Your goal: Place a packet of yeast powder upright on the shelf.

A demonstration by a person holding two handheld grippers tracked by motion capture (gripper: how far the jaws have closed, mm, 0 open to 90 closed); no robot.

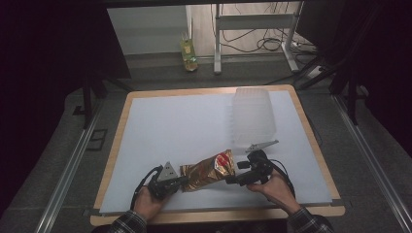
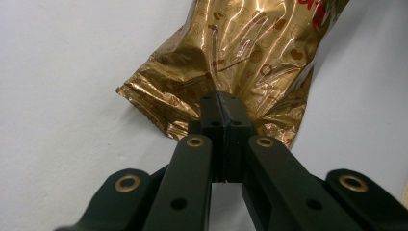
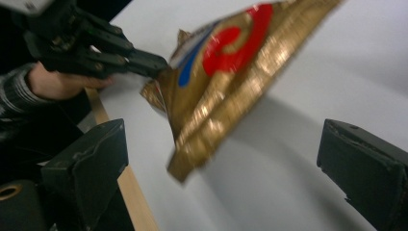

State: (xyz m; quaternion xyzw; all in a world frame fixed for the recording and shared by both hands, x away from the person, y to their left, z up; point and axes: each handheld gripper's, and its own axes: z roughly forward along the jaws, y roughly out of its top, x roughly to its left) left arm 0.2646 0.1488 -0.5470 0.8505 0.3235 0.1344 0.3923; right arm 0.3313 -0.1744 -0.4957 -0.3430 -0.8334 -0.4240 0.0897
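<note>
Left gripper (image 1: pixel 180 180) is clamping the crimped end of the gold snack bag (image 1: pixel 209 170), which is lying on the tabletop (image 1: pixel 170 126) just in front of the clear plastic container (image 1: pixel 252 116). Right gripper (image 1: pixel 232 179) is sitting wide-jawed at the bag's other end, gripping nothing.

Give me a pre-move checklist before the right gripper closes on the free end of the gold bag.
1. Left gripper shut on the crimped end of the gold bag: ok.
2. Right gripper jaws wide open: ok.
3. Bag's free end between the right jaws: ok, though the right gripper view is blurred.
4. Right pads touching the foil: not ok, still apart from it.
5. Clear plastic container clear of both grippers: ok, it stands farther back on the table.
6. Bag sealed or already opened: cannot tell.
</note>
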